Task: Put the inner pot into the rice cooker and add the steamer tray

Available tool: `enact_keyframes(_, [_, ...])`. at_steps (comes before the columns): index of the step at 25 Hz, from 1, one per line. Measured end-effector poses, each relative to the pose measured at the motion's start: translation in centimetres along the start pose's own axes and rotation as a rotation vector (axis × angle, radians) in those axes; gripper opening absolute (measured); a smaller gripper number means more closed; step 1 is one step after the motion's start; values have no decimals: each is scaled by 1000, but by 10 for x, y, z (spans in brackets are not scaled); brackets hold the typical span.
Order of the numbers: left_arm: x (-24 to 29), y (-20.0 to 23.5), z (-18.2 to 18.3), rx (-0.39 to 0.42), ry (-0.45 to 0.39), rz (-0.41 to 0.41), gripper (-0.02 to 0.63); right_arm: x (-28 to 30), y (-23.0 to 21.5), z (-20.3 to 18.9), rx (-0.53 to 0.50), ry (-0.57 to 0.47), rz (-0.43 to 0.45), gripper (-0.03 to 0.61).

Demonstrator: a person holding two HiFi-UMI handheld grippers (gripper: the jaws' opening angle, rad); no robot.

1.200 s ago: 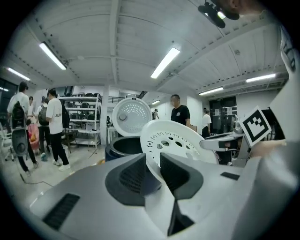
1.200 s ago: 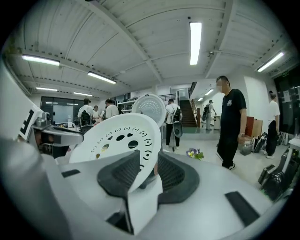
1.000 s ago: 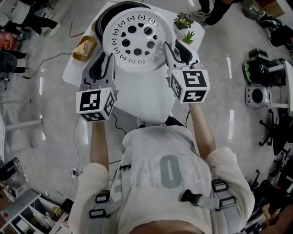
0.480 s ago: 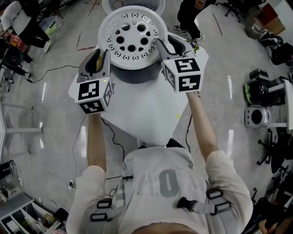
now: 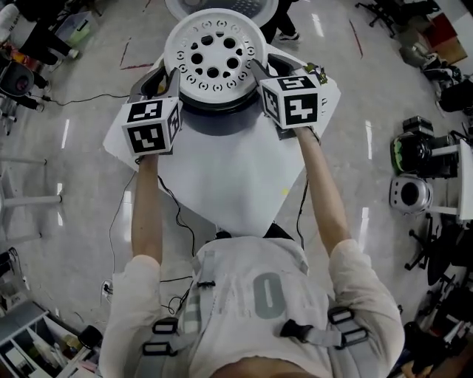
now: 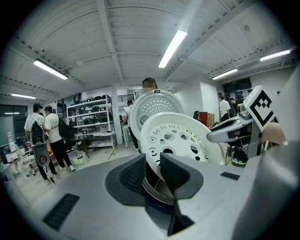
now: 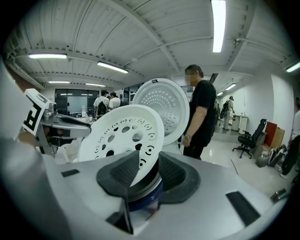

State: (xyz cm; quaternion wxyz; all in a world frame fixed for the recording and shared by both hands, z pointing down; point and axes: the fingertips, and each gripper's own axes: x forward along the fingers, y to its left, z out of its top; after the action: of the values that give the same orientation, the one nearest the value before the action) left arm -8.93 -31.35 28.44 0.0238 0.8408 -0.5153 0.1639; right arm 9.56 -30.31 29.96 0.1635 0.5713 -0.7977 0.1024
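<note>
The white steamer tray (image 5: pixel 214 55), round and full of holes, is up over the open top of the dark rice cooker (image 5: pixel 222 122). Both gripper views show it tipped, not flat. Under it a shiny metal rim (image 6: pixel 157 188) shows inside the cooker, and I cannot tell if the tray touches it. The left gripper (image 5: pixel 168 83) has the tray's edge at about 8 o'clock. Its jaws are nearly closed, with the thin edge pinched between the dark pads (image 6: pixel 133 173). The right gripper (image 5: pixel 259 72) has the edge at about 4 o'clock in the same way, jaws only a little apart and squeezed on the edge. Each gripper carries a cube (image 5: pixel 151 125) with black and white square marks. The cooker's lid (image 5: pixel 220 6) stands open at 12 o'clock, behind the tray. The cooker sits at the 12 o'clock end of a white table (image 5: pixel 229 184). The person's pale shirt (image 5: pixel 266 295) has a big grey shape on it like an O or a zero. In the right gripper view a person in black (image 7: pixel 202 112) stands at 3 o'clock of the lid. On the floor at 3 o'clock of the table lies dark camera gear (image 5: pixel 417 151).
</note>
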Motion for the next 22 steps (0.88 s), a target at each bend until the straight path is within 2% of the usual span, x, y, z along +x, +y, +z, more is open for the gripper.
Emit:
enact_keyframes(4, [9,-1,-13,-8,40,-7,104,10,-2,-16,20,50,13,140])
enact_keyframes(13, [29,3,-36,-34,100,-3,104,32,-4,-36,-8,106,5,144])
enact_keyframes(22, [46,6,-51,10,167,-2,101,46,-6,-44,57,161,24,146])
